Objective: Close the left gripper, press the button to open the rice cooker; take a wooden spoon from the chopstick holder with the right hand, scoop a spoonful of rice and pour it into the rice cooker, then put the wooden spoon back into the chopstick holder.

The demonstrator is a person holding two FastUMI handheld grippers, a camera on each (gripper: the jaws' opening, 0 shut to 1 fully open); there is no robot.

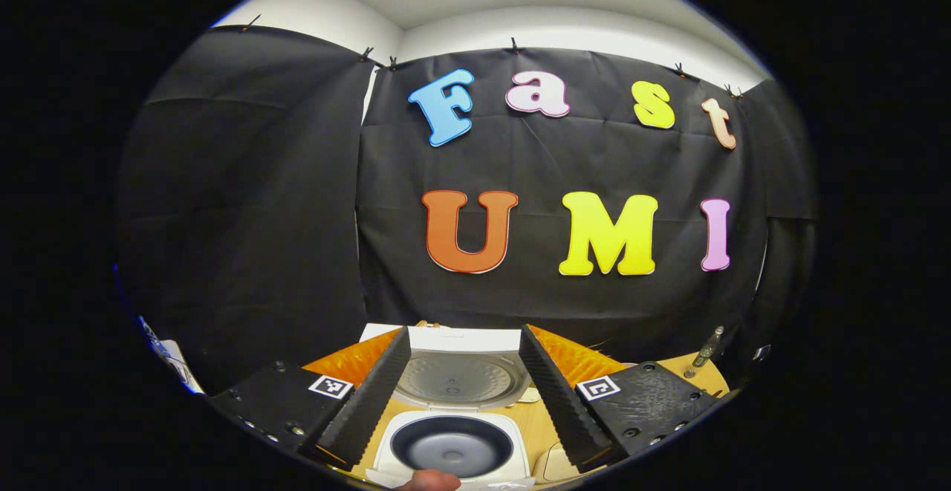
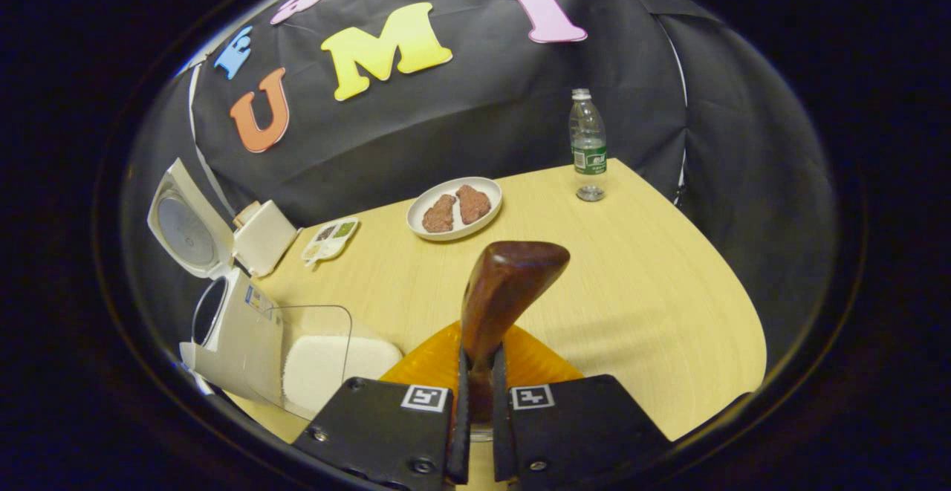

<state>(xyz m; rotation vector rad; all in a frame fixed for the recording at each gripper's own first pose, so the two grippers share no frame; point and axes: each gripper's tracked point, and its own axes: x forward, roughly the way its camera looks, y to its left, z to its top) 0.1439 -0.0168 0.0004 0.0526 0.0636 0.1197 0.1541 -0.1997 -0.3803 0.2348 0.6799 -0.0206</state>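
Even, soft overhead light; both views are sharp at the centre, with strong fisheye bending at the edges. The tabletop (image 2: 631, 283) shows faint shadows and no glare.

One rice cooker (image 2: 223, 327), one wooden spoon (image 2: 499, 290), one water bottle (image 2: 588, 145), one plate (image 2: 455, 209) bearing two brown patties (image 2: 457, 209), one clear rice container (image 2: 327, 361).

Black screwed plates with square coded markers, orange housings, ridged fingers (image 1: 371, 394); perhaps a fingertip (image 1: 429, 480) below.

Left gripper (image 1: 462, 391) fingers spread wide, right gripper (image 2: 478, 394) fingers clamped on wooden spoon (image 2: 501, 290)
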